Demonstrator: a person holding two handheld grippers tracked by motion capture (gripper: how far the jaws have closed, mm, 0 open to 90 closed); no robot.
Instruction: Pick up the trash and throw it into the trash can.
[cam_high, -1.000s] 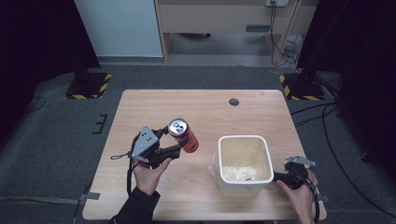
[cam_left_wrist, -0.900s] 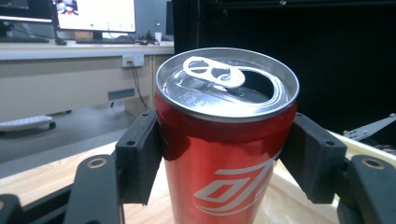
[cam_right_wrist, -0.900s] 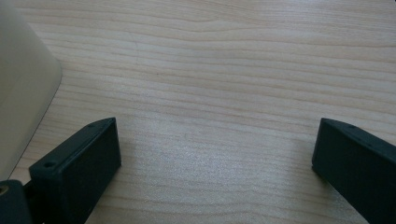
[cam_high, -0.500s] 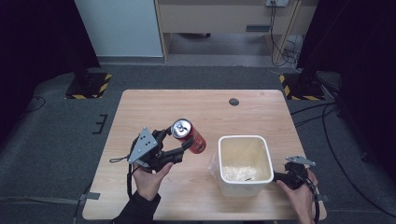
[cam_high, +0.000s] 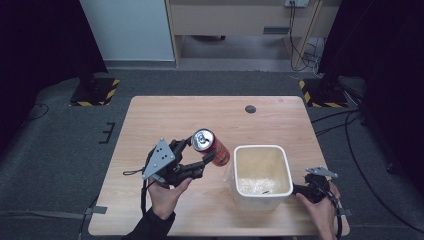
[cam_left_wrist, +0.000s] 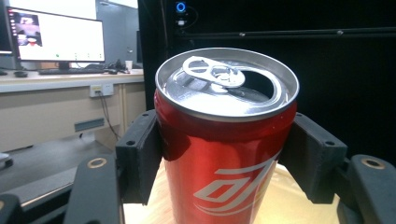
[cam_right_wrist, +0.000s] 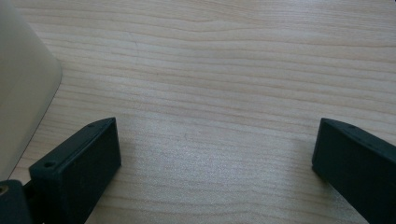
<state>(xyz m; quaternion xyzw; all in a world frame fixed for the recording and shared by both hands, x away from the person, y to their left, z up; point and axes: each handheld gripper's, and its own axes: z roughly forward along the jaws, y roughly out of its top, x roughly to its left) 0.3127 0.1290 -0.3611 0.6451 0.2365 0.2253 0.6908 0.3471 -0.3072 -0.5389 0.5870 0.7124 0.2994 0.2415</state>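
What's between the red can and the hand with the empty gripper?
The white tub sits between the red can and the right gripper, as the high view shows; something pale lies in its bottom.

The left gripper (cam_left_wrist: 224, 158) is clamping a red can (cam_left_wrist: 223, 154) between its two black jaws, one pressing each side below the rim. The can's silver top is showing an opened mouth and pull tab. A lit monitor (cam_left_wrist: 56, 37) is glowing on a desk (cam_left_wrist: 56, 100) behind, at left.
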